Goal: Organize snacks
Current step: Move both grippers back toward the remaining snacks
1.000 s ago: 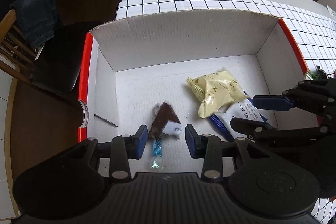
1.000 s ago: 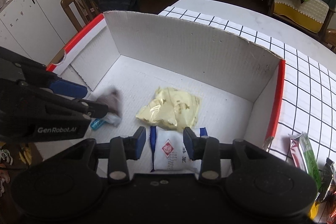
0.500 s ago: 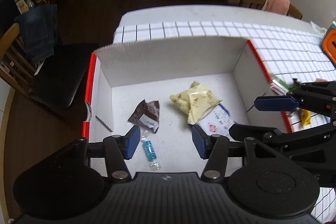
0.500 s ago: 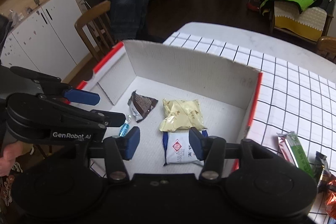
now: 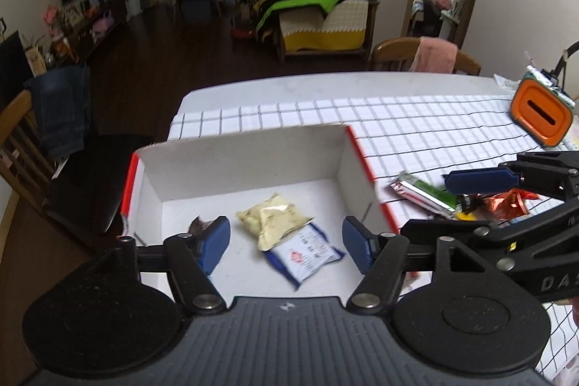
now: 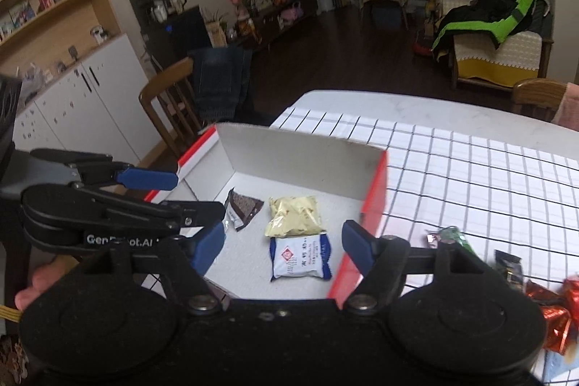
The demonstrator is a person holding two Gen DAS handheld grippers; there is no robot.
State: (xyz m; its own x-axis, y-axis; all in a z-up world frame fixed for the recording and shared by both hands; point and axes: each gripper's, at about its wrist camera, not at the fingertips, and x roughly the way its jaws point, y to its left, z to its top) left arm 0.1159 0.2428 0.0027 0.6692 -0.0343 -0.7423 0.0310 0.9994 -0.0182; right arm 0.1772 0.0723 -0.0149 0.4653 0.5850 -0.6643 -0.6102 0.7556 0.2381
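Both grippers have lifted up and back from the white cardboard box [image 5: 246,151] since a second ago, so the room beyond now fills the upper part of each view. Left gripper [image 5: 286,243] hangs above the box's near edge with its blue pads spreading apart and nothing between them; the right gripper [image 6: 282,246] does the same beside it, also empty. On the box floor lie three snacks: a brown packet [image 6: 243,207] toward the left, a yellow packet [image 6: 295,216] in the middle, and a white-and-blue packet [image 6: 300,257] just in front of the yellow one, which overlaps its edge. More snacks remain outside on the checked tablecloth [image 5: 416,132] to the right of the box: a green-and-silver wrapper [image 5: 421,192] and a red foil wrapper [image 5: 506,203] close together. An orange container [image 5: 541,116] stands farther along the table.
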